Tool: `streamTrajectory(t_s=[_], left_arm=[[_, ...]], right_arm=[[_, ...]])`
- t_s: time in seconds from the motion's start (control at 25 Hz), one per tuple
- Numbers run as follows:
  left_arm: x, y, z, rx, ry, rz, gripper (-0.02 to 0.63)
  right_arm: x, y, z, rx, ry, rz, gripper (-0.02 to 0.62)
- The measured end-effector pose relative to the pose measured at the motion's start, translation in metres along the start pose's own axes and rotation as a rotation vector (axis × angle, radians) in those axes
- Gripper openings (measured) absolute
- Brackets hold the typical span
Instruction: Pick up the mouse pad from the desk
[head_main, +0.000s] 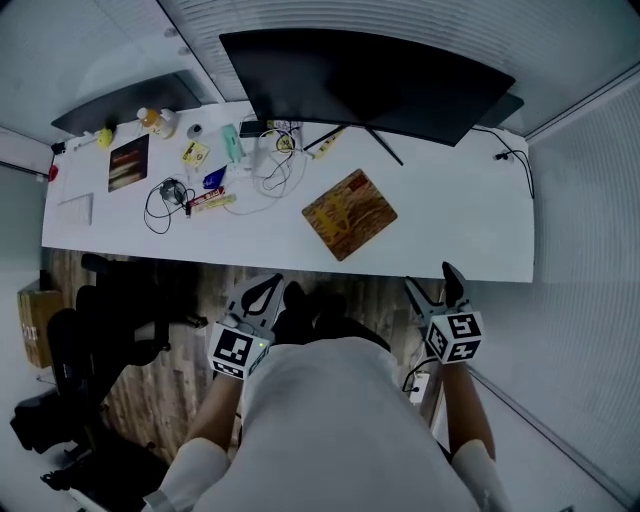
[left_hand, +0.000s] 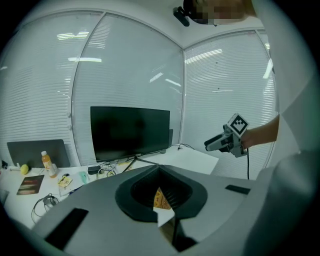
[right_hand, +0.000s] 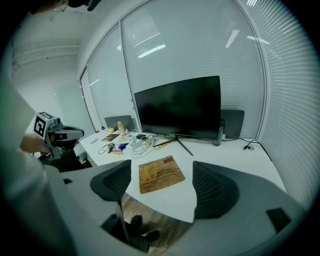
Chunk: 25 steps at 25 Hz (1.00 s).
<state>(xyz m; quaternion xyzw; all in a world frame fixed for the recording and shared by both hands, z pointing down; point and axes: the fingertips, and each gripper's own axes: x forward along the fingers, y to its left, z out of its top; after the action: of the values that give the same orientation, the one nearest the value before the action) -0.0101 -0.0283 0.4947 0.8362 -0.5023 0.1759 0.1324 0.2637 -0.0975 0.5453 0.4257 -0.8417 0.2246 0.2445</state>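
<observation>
White desk (head_main: 470, 235) carried the brown wood-grain rectangular mouse pad (head_main: 349, 214) near its front edge, right of centre. I held both tools off that edge: left gripper (head_main: 270, 282) jaws pressed together, right gripper (head_main: 430, 278) jaws spread, gripping nothing.

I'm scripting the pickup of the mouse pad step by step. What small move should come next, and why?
Probably ease the right gripper forward and down toward the near corner of the mouse pad. Its jaws stand wide open and empty, it hangs short of the desk edge, and its own view frames the pad, lying flat near that edge.
</observation>
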Motion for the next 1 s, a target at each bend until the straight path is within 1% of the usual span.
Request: streamTrajectory(t_s=[0.36,0.64,0.76,1.0], left_arm=[[0.018,0.026,-0.015,-0.027,0.035,-0.022,0.017],[0.05,0.051,-0.022,-0.023,0.06,-0.094,0.017],[0.063,0.061,-0.026,-0.026,0.073,-0.128,0.017],[0.084,0.071,-0.035,-0.044,0.103,-0.186,0.017]], right_arm=[[0.036,-0.008,0.001,0.014,0.057,-0.018,0.362],[0.079,-0.017,-0.012,0.033,0.165,-0.027,0.362],[0.102,-0.02,-0.023,0.039,0.214,-0.037,0.362],[0.153,-0.023,-0.049,0.049,0.307,-0.023,0.362]])
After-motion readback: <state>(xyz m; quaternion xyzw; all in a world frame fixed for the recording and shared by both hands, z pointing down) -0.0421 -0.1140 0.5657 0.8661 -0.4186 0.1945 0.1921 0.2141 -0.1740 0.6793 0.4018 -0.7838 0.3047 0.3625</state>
